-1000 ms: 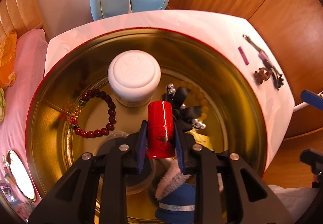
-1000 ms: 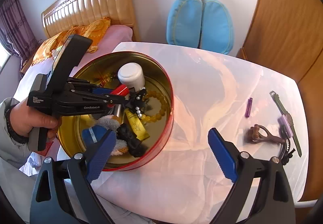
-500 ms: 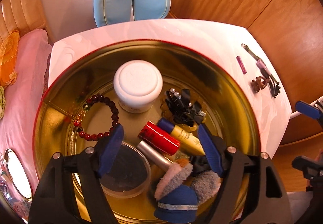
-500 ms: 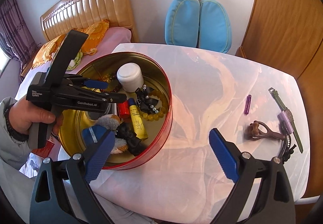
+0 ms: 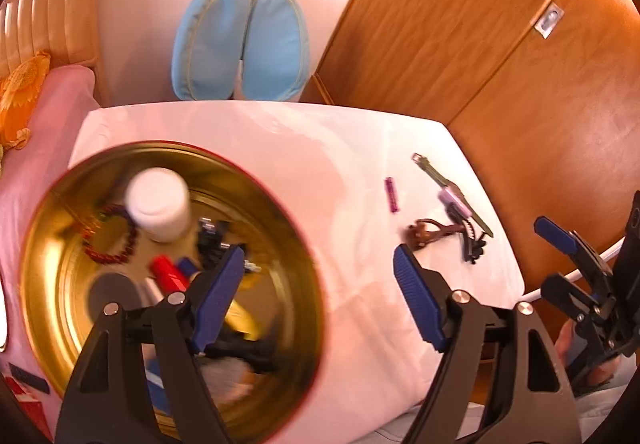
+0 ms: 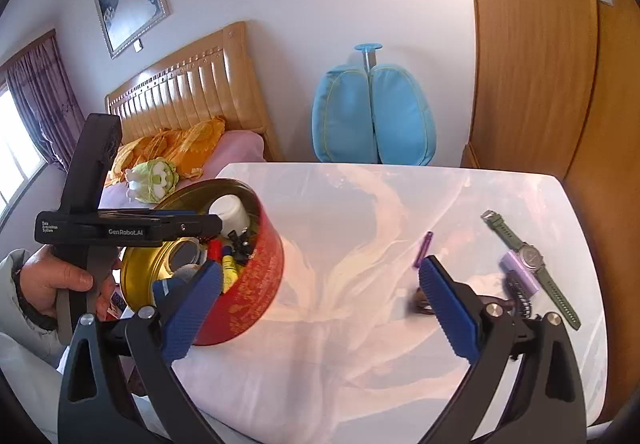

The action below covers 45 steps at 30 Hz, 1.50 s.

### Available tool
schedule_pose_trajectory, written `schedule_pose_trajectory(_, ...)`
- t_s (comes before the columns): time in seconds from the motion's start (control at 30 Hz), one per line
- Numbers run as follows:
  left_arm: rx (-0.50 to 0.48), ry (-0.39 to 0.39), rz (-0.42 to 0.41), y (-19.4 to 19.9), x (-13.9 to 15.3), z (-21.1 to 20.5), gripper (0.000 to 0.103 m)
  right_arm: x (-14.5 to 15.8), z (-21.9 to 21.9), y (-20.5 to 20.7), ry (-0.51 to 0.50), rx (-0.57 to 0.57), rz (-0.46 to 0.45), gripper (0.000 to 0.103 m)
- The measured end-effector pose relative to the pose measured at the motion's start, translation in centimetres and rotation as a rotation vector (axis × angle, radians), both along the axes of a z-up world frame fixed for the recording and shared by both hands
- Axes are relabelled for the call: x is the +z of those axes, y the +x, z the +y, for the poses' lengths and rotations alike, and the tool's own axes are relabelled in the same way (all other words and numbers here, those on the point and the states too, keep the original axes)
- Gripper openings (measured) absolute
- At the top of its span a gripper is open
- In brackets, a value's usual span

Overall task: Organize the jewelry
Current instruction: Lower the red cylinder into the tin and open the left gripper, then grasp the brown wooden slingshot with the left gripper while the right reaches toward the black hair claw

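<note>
Jewelry tin [image 5: 280, 204] interior clearest from left wrist, watch [image 6: 532, 256] from right, both jaws wide, empty, right's opening.

Left wrist view: contents of the red tin [image 5: 296, 228] are motion-blurred; a dark bundle [image 5: 240, 352] near its lower wall cannot be identified, and the left claw [image 5: 320, 300] covers part of the interior. Right wrist view: a brown object [image 6: 418, 302] on the counter [image 6: 360, 204] is blurred and partly hidden behind a finger of the right claw [image 6: 320, 308]. The tin's far interior is hidden behind the left claw's body.
</note>
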<state>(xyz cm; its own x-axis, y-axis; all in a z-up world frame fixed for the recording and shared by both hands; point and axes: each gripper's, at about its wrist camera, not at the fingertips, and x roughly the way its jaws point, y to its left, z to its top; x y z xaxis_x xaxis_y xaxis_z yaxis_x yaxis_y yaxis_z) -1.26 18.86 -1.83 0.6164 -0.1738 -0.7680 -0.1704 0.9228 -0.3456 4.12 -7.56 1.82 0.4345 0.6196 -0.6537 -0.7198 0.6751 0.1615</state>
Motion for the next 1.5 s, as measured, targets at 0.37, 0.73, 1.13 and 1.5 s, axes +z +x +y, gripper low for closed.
schedule_pose_trajectory(0.37, -0.100, 0.048, 0.101, 3.7, -2.5, -12.8, 0.075, -4.2, -11.3, 5.2, -0.101, -0.122, 0.146, 0.099)
schedule_pose_trajectory(0.73, -0.357, 0.124, 0.094, 11.5, -6.3, -17.3, 0.075, -7.5, -13.5, 7.9, -0.195, -0.202, 0.234, 0.099)
schedule_pose_trajectory(1.13, -0.584, 0.154, 0.098, 16.2, -10.1, -17.1, 0.075, -9.8, -7.1, 11.7, -0.356, 0.088, 0.110, 0.099)
schedule_pose_trajectory(1.5, -0.745, 0.256, 0.125, 17.3, -11.3, -18.4, 0.075, -13.8, -3.2, 13.9, -0.542, 0.321, 0.038, 0.059)
